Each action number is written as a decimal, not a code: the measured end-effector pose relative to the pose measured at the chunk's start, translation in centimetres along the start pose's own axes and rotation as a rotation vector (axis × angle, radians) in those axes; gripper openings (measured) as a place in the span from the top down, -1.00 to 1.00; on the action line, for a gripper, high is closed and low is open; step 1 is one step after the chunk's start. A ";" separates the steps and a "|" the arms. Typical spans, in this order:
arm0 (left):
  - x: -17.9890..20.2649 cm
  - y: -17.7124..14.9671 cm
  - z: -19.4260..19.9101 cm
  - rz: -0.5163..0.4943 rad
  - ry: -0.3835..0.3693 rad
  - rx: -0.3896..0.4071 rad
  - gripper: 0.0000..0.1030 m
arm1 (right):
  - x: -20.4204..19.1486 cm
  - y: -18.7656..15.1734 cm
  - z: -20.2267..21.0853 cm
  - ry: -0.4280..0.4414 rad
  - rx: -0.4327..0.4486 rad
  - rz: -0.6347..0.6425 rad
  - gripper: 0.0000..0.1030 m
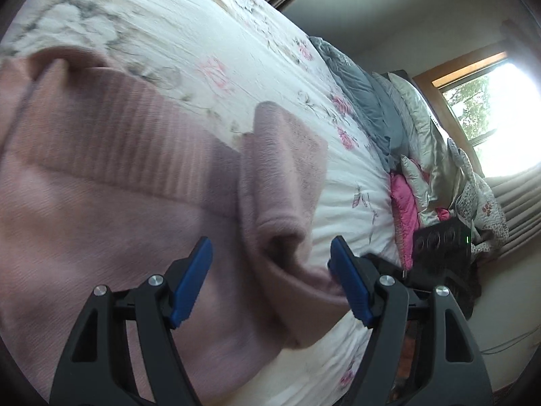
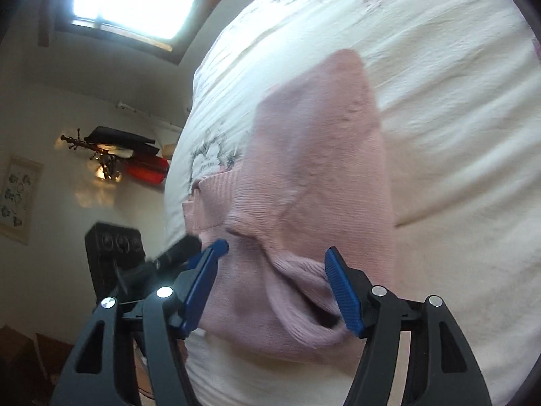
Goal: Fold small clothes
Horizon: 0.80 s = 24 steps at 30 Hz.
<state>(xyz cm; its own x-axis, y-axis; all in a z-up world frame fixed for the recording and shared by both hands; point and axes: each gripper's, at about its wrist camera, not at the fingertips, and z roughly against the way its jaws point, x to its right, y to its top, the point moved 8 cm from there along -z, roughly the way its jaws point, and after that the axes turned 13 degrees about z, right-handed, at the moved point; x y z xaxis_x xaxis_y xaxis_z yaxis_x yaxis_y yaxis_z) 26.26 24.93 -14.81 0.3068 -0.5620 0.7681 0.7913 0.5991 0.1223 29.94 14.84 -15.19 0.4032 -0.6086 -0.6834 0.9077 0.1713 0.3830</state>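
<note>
Pink sweater (image 1: pixel 111 182) lies ahead between the spread left gripper (image 1: pixel 270 277) and right gripper (image 2: pixel 274 284), both apart; the bed (image 1: pixel 351 182) has bare cover beyond.

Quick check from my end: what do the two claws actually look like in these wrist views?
Both match. The left claw and right claw have black plastic frames with triangular cut-outs, silver round pivot bolts, and ribbed blue pads on the fingers. No cables, sleeves or markings are visible.
</note>
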 end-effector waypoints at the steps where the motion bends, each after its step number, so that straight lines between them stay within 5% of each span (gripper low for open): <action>1: 0.1 0.0 -0.8 0.002 0.010 -0.012 -0.39 | 0.4 0.0 0.6 -0.011 0.012 0.004 -0.30; 7: -0.2 0.0 -4.5 0.088 -0.010 -0.076 -0.39 | 4.1 -0.2 2.8 -0.038 0.062 -0.030 -0.30; 13: 0.4 -0.1 -6.2 0.065 0.013 -0.069 -0.35 | 7.3 -1.7 2.8 -0.077 0.042 -0.066 -0.30; 15: 0.6 -0.1 -6.4 0.057 0.020 -0.074 -0.18 | 7.9 -2.2 2.5 -0.070 0.035 -0.077 -0.30; 17: 0.7 -0.1 -6.9 0.056 0.038 -0.076 0.26 | 8.1 -2.5 2.1 -0.069 0.029 -0.081 -0.30; 19: 0.5 -0.1 -6.9 0.065 0.032 -0.076 0.50 | 8.3 -3.0 2.0 -0.078 0.023 -0.075 -0.30; 24: 0.9 -0.2 -5.4 0.016 0.031 -0.019 0.61 | 8.1 -3.3 1.8 -0.094 0.036 -0.074 -0.30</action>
<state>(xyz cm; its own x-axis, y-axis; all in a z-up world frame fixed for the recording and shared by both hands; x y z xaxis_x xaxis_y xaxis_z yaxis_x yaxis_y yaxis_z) 29.28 21.21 -17.54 0.3358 -0.5702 0.7497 0.7957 0.5977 0.0983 29.99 7.91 -20.89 0.3212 -0.6886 -0.6502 0.9292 0.0964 0.3569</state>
